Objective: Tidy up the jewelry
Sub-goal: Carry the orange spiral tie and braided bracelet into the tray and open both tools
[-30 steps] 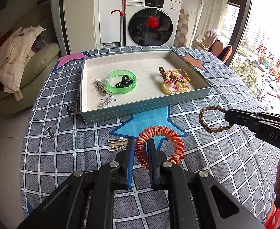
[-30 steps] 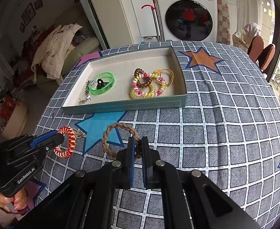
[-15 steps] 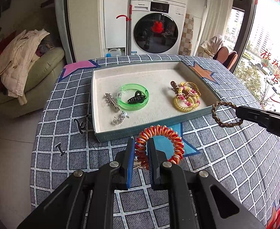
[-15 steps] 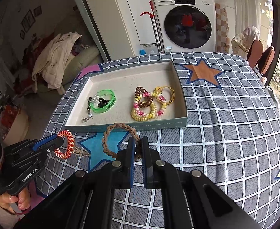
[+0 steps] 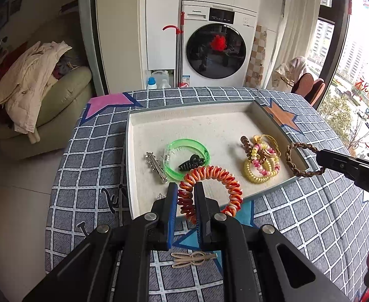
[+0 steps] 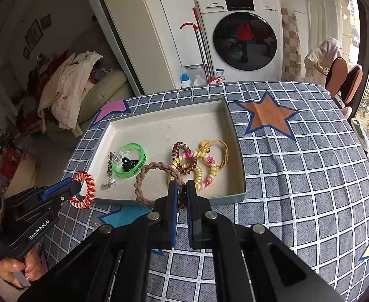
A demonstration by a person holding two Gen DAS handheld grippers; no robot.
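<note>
My left gripper (image 5: 185, 188) is shut on an orange-and-white spiral hair tie (image 5: 217, 173), held over the front edge of the shallow tray (image 5: 131, 151); the gripper also shows in the right wrist view (image 6: 77, 182). My right gripper (image 6: 181, 186) is shut on a brown braided bracelet (image 6: 146, 173), held over the tray's front part; the bracelet also shows in the left wrist view (image 5: 291, 161). In the tray lie a green bangle (image 5: 187, 146) with a black claw clip (image 5: 190, 164), a silver clip (image 5: 155, 163) and a pile of coil hair ties (image 5: 260, 162).
A beige hair clip (image 5: 193, 259) lies on the checked tablecloth (image 5: 91, 166) under my left gripper. A small silver piece (image 6: 107, 183) lies in the tray's front left. A sofa with clothes (image 5: 33, 93) and a washing machine (image 5: 217, 50) stand beyond the table.
Both grippers have moved forward and up with their pieces, from above the cloth in front of the tray to over the tray's front edge.
</note>
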